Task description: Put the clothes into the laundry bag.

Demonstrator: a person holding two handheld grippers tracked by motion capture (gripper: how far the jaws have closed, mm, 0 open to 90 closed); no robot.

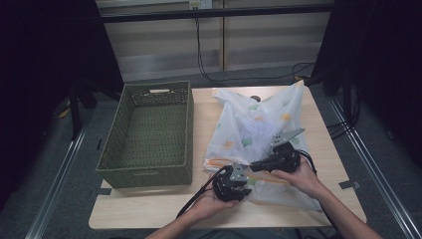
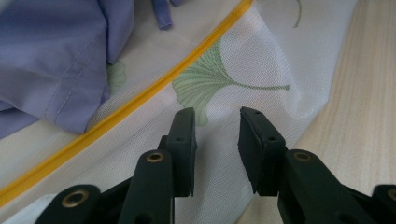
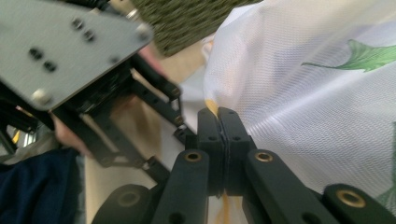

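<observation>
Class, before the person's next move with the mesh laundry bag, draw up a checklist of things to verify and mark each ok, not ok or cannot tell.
1. Right tool shut on the mesh bag at its yellow zipper: ok.
2. Left tool gripping the bag: not ok; jaws apart above the mesh.
3. Bag zipped shut: not ok; purple garment shows at the opening.
4. Green basket beside the bag: ok.
5. Zipper pull located: cannot tell.

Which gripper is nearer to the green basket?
Left. The left gripper is just past the basket corner, over the mesh bag. The right gripper is farther right, on the bag.
</observation>
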